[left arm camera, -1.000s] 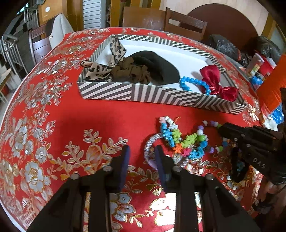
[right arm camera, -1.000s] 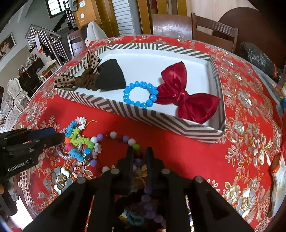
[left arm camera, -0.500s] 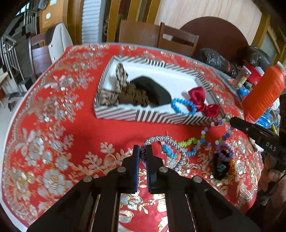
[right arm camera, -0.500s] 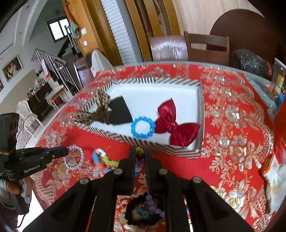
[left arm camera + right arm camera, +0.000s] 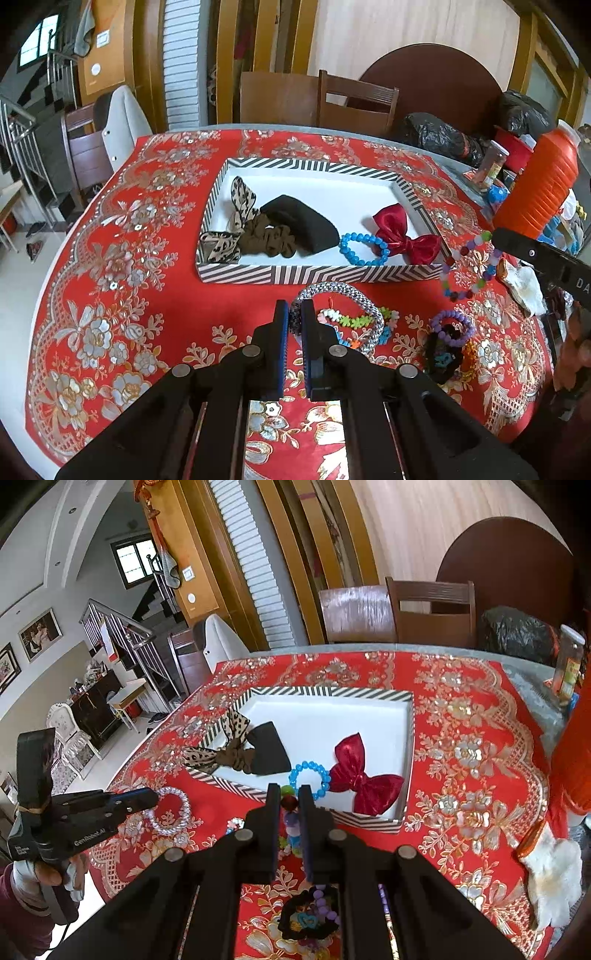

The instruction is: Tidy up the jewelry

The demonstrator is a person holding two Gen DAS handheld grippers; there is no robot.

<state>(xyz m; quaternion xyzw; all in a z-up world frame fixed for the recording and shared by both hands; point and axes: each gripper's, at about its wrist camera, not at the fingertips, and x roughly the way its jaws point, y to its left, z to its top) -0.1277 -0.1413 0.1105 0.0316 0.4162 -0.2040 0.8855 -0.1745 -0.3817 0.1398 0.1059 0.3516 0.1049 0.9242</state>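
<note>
You had both grippers down among the loose jewelry a second earlier; by this moment each had come up off the bench [image 5: 192, 306] with a piece. Your left gripper [image 5: 294, 321] had been closing, and its fingers sat clamped on the rim of the silver braided bangle [image 5: 343, 291], which hung just below centre of the left view, clear of the red cloth. Your right gripper [image 5: 289, 801] held its fingers clamped on the multicoloured bead bracelet [image 5: 469, 266], which dangled at the right edge of the left view, just beside the striped tray [image 5: 310, 275]. That tray already held a leopard-print bow [image 5: 236, 218], a brown scrunchie [image 5: 267, 240], a black pouch [image 5: 303, 223], a blue bead bracelet [image 5: 364, 249] and a red satin bow [image 5: 402, 236]. I judged both pieces ready to carry over its near wall. A bright bead string [image 5: 354, 321] and a purple bead bracelet on a dark scrunchie [image 5: 448, 332] remained outside.

Readable writing: "GenRobot.AI" on the left gripper's body, lower left of the right view; "DA…", cut off, on the right gripper
</note>
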